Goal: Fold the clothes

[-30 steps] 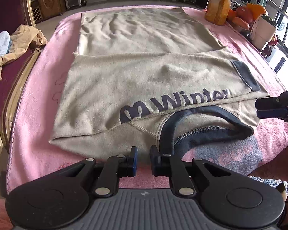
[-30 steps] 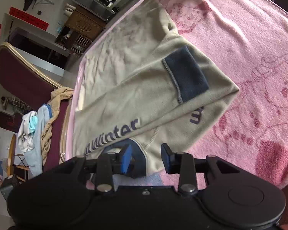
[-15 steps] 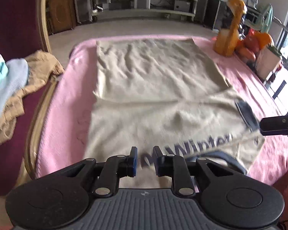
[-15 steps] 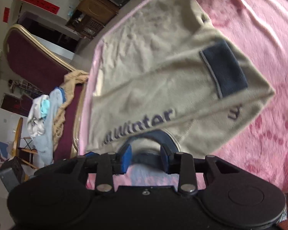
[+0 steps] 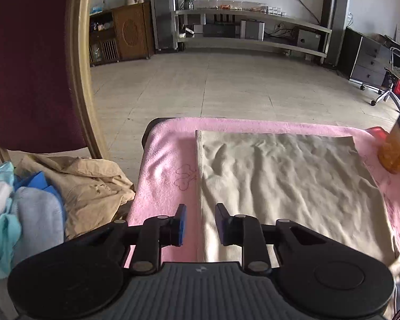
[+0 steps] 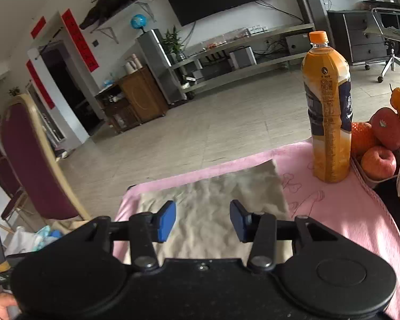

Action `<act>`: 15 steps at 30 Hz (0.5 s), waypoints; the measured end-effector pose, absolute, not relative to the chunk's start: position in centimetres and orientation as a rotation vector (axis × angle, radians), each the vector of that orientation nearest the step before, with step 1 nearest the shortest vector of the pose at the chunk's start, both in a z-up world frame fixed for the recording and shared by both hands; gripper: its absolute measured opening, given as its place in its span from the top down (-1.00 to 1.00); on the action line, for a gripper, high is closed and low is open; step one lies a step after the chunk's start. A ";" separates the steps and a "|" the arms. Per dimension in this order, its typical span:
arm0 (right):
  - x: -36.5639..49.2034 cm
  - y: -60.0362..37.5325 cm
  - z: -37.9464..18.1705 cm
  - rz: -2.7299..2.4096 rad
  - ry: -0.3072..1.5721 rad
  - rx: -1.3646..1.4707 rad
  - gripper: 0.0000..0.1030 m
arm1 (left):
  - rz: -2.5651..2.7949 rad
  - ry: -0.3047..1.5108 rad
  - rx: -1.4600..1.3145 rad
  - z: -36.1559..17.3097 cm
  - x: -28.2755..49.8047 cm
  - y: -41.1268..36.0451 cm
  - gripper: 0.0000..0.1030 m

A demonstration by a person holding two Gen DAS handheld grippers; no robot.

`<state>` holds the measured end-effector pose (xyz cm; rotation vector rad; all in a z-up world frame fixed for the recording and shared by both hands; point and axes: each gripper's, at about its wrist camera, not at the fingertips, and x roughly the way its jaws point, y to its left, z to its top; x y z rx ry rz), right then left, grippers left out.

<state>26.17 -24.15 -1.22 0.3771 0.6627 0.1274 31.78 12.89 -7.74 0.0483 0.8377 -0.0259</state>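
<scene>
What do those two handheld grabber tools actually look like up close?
Each is a black plastic body with two round discs at its sides and silver screw heads on jointed black links. The left gripper has a ribbed grey centre plate with a small logo; the right gripper has a plain black centre with one small screw. Both carry two short fingers tipped with flat blue pads. No cables or sleeves show.

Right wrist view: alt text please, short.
Beige fleece garment lies flat on a pink towel, seen past the right tool, whose closing blue pads hold nothing. A tall orange juice bottle stands beside red apples.
</scene>
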 end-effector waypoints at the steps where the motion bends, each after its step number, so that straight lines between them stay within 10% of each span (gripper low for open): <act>1: 28.1 -24.4 -2.2 0.102 0.673 0.359 0.64 | -0.017 0.846 0.044 -8.5 33.4 13.0 0.63; 5: 35.8 -25.9 -6.7 0.037 0.720 0.348 0.71 | 0.039 0.878 0.043 -11.7 39.7 13.6 0.44; 15: 46.3 -27.8 -16.5 -0.064 0.778 0.384 0.13 | 0.000 0.889 -0.190 -17.0 49.1 17.2 0.27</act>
